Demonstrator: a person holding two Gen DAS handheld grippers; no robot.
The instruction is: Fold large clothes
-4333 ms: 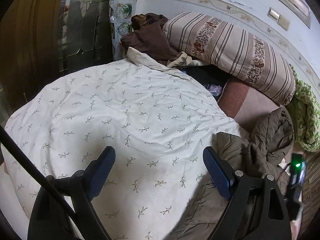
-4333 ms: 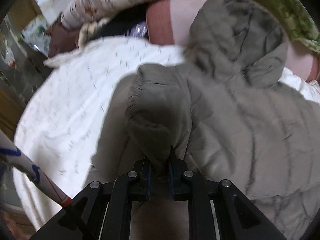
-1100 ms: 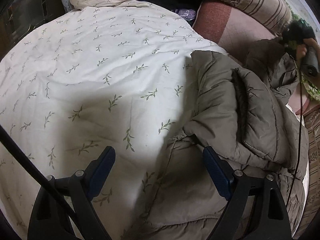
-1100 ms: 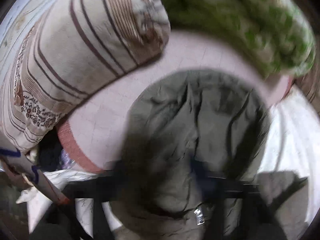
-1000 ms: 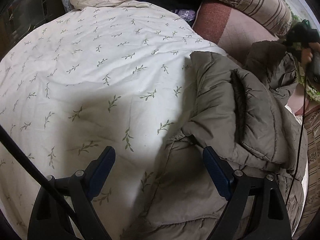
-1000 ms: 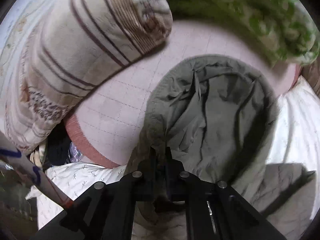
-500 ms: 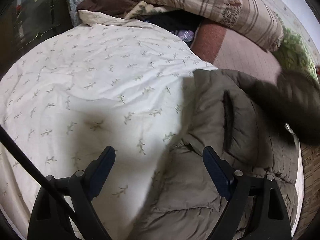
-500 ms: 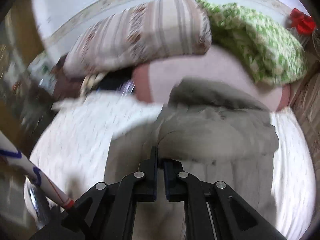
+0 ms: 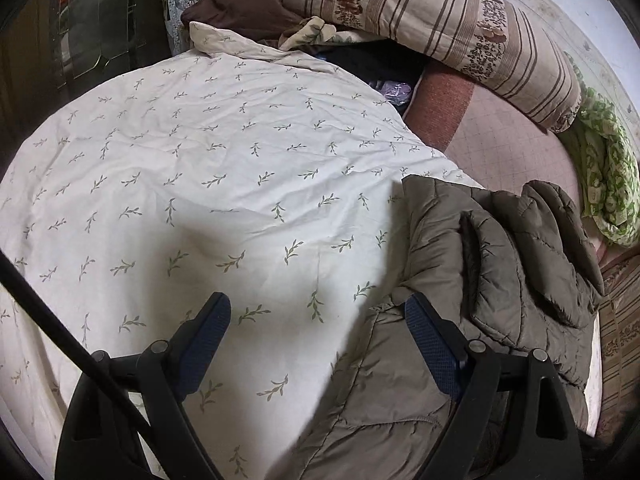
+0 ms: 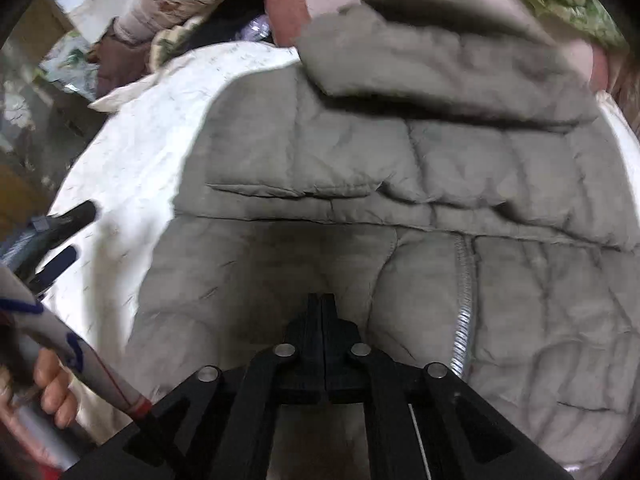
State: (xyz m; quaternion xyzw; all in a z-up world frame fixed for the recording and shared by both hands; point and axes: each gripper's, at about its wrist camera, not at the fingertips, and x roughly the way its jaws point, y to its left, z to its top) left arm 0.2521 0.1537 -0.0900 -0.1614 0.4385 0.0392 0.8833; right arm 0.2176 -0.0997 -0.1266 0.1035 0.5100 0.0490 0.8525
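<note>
One jacket [image 9: 500, 280], one pillow [image 9: 432, 20], two grippers [image 9: 316, 320]

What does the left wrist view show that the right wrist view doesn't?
Only the left wrist view: the left gripper with fingers wide apart and the whole striped pillow.

Only the right wrist view: the right gripper shut on nothing, the jacket's zipper, and a hand.

Both: the olive jacket on the leaf-print duvet.
</note>
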